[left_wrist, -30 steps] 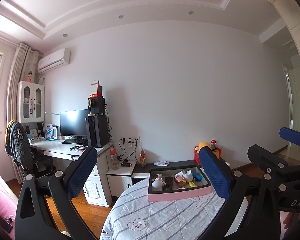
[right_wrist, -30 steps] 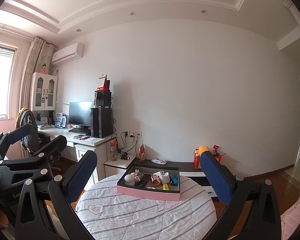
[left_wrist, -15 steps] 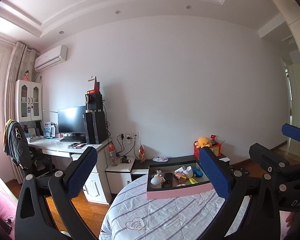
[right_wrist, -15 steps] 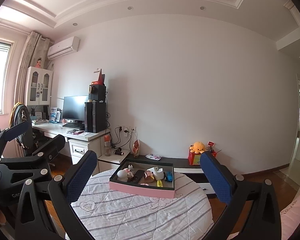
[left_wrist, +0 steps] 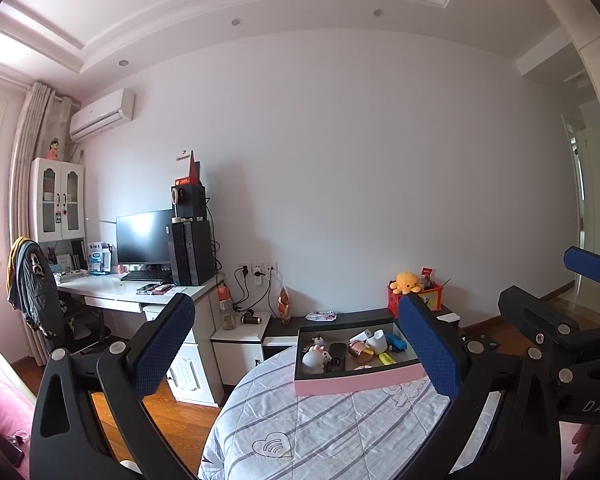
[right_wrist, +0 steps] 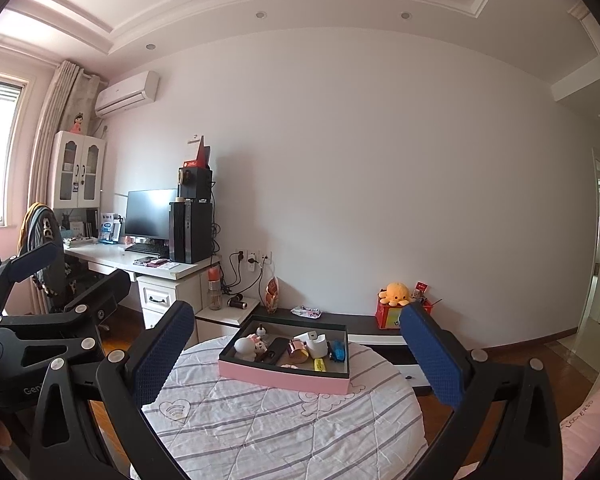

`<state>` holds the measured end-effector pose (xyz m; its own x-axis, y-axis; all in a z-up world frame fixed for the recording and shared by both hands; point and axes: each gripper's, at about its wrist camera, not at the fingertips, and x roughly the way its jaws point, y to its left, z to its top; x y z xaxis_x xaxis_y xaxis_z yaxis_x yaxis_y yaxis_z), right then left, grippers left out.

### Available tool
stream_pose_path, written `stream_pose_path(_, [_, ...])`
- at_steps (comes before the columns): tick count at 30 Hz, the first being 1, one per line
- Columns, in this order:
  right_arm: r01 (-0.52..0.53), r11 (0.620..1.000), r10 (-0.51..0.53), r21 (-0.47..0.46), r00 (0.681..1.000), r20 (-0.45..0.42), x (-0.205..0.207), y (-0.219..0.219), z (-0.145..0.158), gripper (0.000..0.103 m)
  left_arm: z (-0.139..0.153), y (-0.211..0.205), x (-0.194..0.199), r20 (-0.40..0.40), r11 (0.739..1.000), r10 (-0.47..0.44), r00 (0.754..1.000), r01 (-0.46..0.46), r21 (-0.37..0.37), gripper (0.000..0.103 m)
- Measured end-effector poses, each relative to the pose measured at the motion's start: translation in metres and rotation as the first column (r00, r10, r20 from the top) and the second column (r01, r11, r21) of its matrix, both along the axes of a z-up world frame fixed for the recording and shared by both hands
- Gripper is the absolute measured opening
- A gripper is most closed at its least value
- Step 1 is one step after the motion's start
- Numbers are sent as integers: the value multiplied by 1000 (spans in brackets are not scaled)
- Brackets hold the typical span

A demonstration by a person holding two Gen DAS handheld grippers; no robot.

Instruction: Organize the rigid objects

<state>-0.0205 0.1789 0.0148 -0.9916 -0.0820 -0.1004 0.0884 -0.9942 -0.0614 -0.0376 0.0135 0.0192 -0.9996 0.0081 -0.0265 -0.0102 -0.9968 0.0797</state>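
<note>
Two handheld grippers are held side by side above a round table, and both are spread wide with nothing between their blue pads. The left gripper (left_wrist: pixel 296 344) and the right gripper (right_wrist: pixel 292 352) each look forward along their own fingers toward the same target — a shallow pink box (right_wrist: pixel 280 376) at the far side of the table (right_wrist: pixel 260 432), which is covered by a striped quilted cloth.

Inside the box lie several small hard things close together: a white figurine (right_wrist: pixel 246 346) at the left, a dark flat object (right_wrist: pixel 274 350), a shiny copper-coloured jar (right_wrist: pixel 297 350), a white container (right_wrist: pixel 314 344), a blue toy (right_wrist: pixel 338 350) and a yellow piece (right_wrist: pixel 320 365).

Over the past second both views have tilted slightly downward, so the box sits a little higher in frame and more table shows. Neither tool has closed in on anything. Everything small already lies in the box, which fits either sorting about to begin or items already gathered.
</note>
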Motion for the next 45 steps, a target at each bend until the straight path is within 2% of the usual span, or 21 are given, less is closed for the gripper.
stream_pose_path(45, [1,1000,-1,20,1000,14,-1,-3,1,103,-5,-11,3,10,1000,10,1000,-9,-4,103])
